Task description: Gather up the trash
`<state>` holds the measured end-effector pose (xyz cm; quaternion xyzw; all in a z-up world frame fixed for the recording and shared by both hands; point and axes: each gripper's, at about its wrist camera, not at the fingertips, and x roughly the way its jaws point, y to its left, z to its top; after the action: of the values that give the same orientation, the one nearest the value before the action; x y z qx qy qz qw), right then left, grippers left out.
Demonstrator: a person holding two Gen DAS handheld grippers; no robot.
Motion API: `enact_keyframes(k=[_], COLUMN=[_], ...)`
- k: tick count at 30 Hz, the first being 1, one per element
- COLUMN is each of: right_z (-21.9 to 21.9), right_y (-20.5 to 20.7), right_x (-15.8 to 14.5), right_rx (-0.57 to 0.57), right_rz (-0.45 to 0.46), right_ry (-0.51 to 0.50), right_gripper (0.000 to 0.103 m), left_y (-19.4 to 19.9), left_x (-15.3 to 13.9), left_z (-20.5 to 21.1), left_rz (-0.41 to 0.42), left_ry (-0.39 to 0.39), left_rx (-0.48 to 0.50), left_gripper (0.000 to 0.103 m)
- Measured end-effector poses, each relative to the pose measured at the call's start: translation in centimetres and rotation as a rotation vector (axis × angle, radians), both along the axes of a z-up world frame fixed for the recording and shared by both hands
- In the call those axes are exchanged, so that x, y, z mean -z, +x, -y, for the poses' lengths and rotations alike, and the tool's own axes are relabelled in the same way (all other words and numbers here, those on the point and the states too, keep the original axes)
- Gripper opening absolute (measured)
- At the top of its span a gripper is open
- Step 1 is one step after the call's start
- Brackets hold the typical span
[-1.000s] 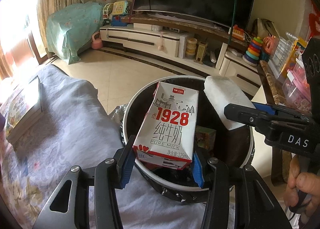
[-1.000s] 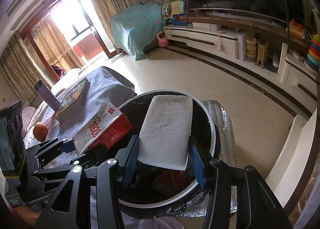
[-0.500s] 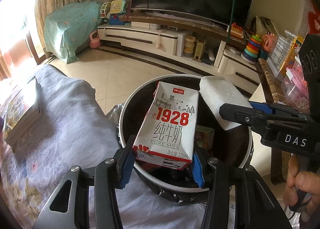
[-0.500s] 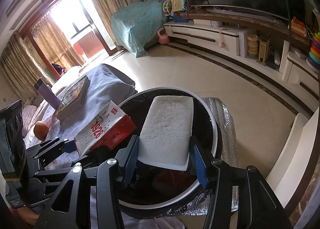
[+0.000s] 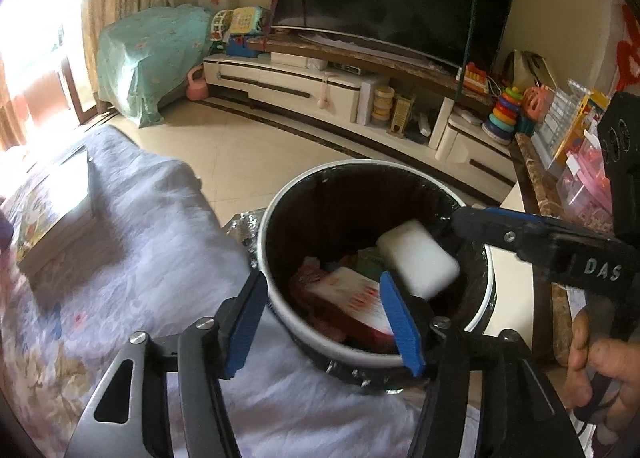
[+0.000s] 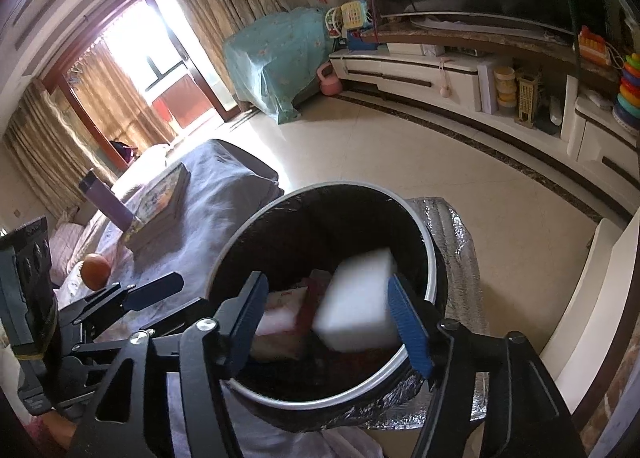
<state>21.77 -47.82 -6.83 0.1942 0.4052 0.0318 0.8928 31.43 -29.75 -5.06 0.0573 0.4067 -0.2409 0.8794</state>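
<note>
Claws (image 5: pixel 324 314) (image 6: pixel 328 322) parted above bin (image 5: pixel 276 282); book (image 5: pixel 56 226) beside.

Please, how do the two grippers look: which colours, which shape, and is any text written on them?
Both are black scissor-like linkages with silver pivot bolts and blue finger pads. The right gripper carries white letters "DAS" on its side. The left gripper looks the same.

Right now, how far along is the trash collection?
Nearly done for these two pieces. The milk carton lies inside the bin, and the white foam block is dropping in, blurred. Both the left hand-held gripper and right hand-held gripper have just been opening and hold nothing. Any further trash isn't visible.
</note>
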Motion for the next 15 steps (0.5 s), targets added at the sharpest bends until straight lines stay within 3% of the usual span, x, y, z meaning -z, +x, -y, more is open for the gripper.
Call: enact_keyframes(k=[4, 10, 15], right_z=[-0.6, -2.0, -4.2], right_y=[-1.0, -3.6, -6.4], right_x=[-0.5, -0.7, -0.7], right_rx=[0.010, 0.044, 0.056], right_rz=[0.022, 0.064, 0.095], right_ry=[0.010, 0.045, 0.071], right_gripper=[0.074, 0.092, 0.097], left_y=[-1.7, -5.1, -8.3], left_x=[0.2, 0.2, 0.2], left_z=[-2.3, -5.9, -9.1], left_rz=[-0.016, -0.023, -0.019], left_ry=[-0.037, -0.108, -0.158], left_rx=[-0.036, -0.099, -0.141], left_gripper=[0.060, 0.062, 0.063])
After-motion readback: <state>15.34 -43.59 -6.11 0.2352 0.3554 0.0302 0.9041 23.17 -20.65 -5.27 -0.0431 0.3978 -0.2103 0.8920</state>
